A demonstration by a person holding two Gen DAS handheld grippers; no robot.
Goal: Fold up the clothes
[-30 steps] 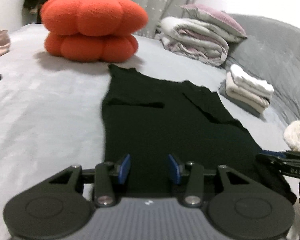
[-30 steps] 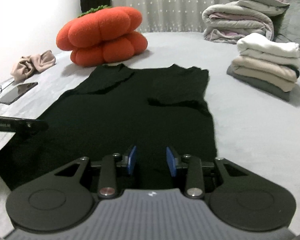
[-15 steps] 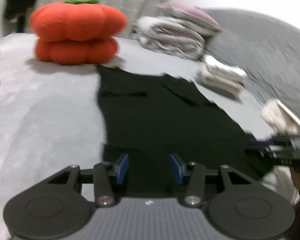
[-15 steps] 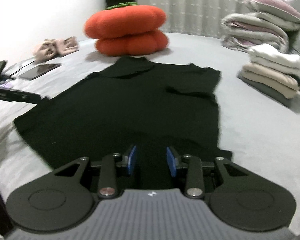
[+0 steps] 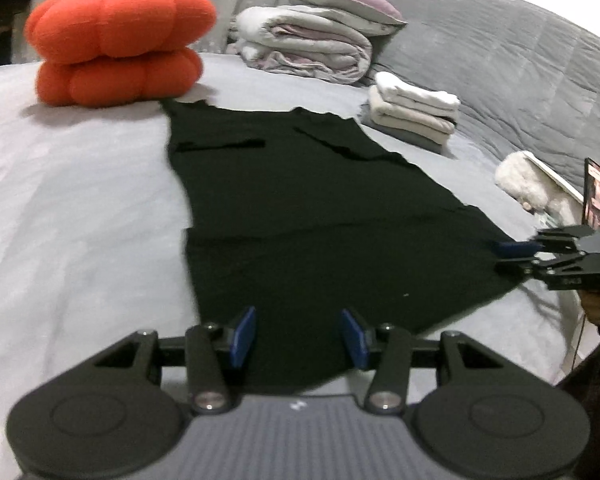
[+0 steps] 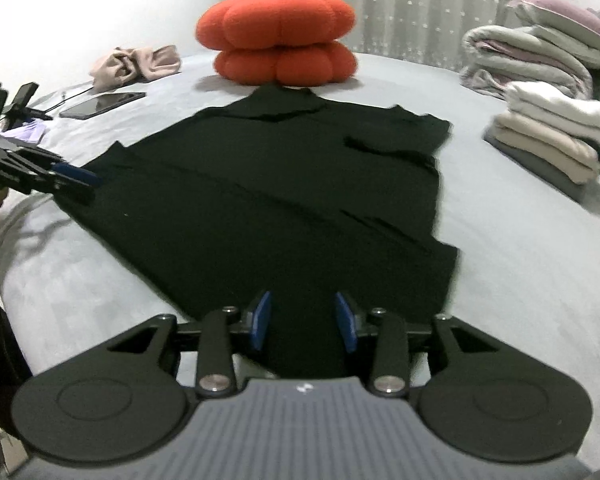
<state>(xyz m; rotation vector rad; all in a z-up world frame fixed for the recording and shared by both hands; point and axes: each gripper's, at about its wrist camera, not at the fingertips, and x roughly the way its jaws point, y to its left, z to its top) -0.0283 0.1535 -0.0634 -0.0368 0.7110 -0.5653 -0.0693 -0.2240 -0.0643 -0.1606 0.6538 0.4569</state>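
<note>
A black garment lies spread flat on the grey bed, neck end toward the orange cushion. A doubled band runs across its near end. My left gripper hovers over the near left part of the hem, pads wide apart with cloth under the gap, not pinched. My right gripper stands the same way over the near right part of the garment, its jaws opening slightly. Each gripper shows in the other's view at a garment corner: the right gripper and the left gripper.
An orange pumpkin cushion sits past the neckline. A stack of folded clothes and rolled blankets lie to the right. A phone and a pink cloth lie at the left. A white fluffy item is near the right edge.
Both grippers drew back toward the near hem and rolled a little, so more of the garment and its near edge now show. Each gripper now appears at a corner in the other's view.
</note>
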